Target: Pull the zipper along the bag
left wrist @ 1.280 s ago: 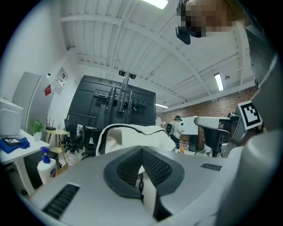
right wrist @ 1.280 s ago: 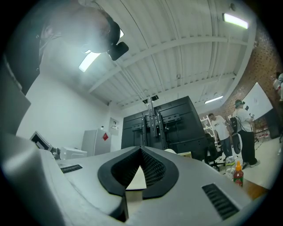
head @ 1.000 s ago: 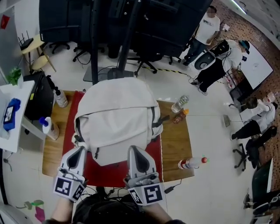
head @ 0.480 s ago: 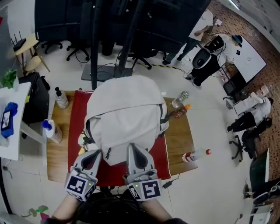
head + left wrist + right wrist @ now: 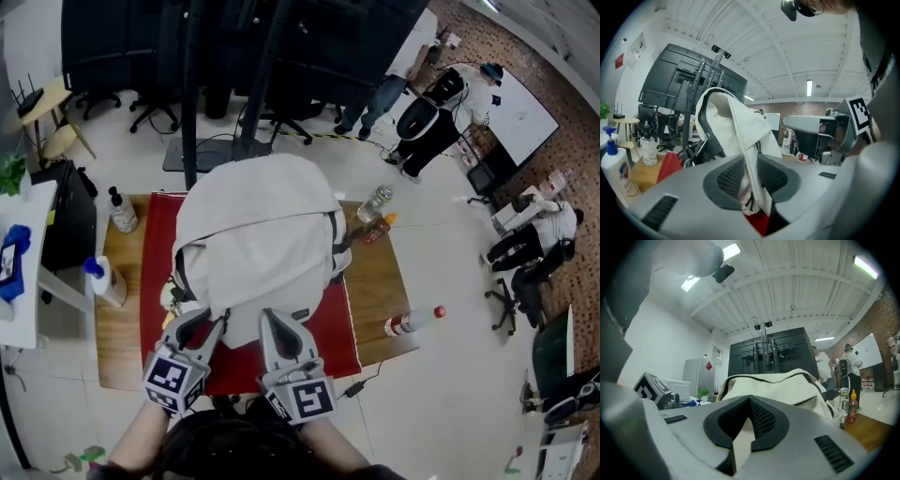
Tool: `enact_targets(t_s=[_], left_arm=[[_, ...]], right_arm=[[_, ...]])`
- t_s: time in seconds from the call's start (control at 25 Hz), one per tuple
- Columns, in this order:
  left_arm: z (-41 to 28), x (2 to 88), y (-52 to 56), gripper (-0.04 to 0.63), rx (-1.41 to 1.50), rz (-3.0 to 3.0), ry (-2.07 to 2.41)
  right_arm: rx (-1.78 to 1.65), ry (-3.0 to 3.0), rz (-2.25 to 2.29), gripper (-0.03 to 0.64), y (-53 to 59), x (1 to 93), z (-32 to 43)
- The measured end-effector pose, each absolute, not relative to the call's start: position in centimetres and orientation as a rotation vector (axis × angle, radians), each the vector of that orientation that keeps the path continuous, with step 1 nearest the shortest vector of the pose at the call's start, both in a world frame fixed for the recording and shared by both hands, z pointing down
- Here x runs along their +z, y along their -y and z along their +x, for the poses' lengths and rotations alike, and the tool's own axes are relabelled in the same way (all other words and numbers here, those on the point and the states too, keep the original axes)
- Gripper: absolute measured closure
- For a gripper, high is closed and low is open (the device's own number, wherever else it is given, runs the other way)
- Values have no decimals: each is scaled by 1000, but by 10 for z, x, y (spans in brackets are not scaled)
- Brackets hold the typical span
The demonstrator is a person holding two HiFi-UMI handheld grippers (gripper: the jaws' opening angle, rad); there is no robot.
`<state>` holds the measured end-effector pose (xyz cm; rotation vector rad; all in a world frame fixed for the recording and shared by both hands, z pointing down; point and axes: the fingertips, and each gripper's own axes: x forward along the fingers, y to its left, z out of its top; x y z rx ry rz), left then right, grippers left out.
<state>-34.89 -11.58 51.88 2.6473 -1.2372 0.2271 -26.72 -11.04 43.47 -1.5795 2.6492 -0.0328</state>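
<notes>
A white backpack (image 5: 258, 234) lies on a red mat (image 5: 155, 244) on the wooden table (image 5: 375, 291). Both grippers sit side by side at its near edge. My left gripper (image 5: 200, 325) is opening its jaws. A fold of the bag's fabric (image 5: 740, 126) and a small dark zipper pull (image 5: 749, 201) hang between the pads, which stand apart in the left gripper view (image 5: 751, 180). My right gripper (image 5: 272, 323) is shut on a strip of the bag's pale fabric (image 5: 740, 441), with its pads meeting at the tips (image 5: 749, 404).
A spray bottle (image 5: 101, 279) and a pump bottle (image 5: 120, 211) stand at the table's left. A clear bottle (image 5: 373, 204) and a sauce bottle (image 5: 380, 228) stand right of the bag. A red-capped bottle (image 5: 412, 322) lies near the right front. People stand at the back right.
My left gripper has moved right along the bag's near edge, closer to the right gripper, and its jaws have parted. The right gripper keeps its hold.
</notes>
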Motion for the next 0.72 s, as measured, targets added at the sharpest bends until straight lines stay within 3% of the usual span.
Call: enact_targets(t_s=[0.4,0.64,0.72], left_arm=[[-341,520,118,529,226,2633,1224],[-340,518,120,534,234,2649,1213],[-340,517,121,534,246,2673,1201]], right_arm=[[-243,-2828,-1413,606,115,482,-287],[-463,-2866,-1235,603,119,501,-311],[-503,-2885,-1200,552,119,509,-317]])
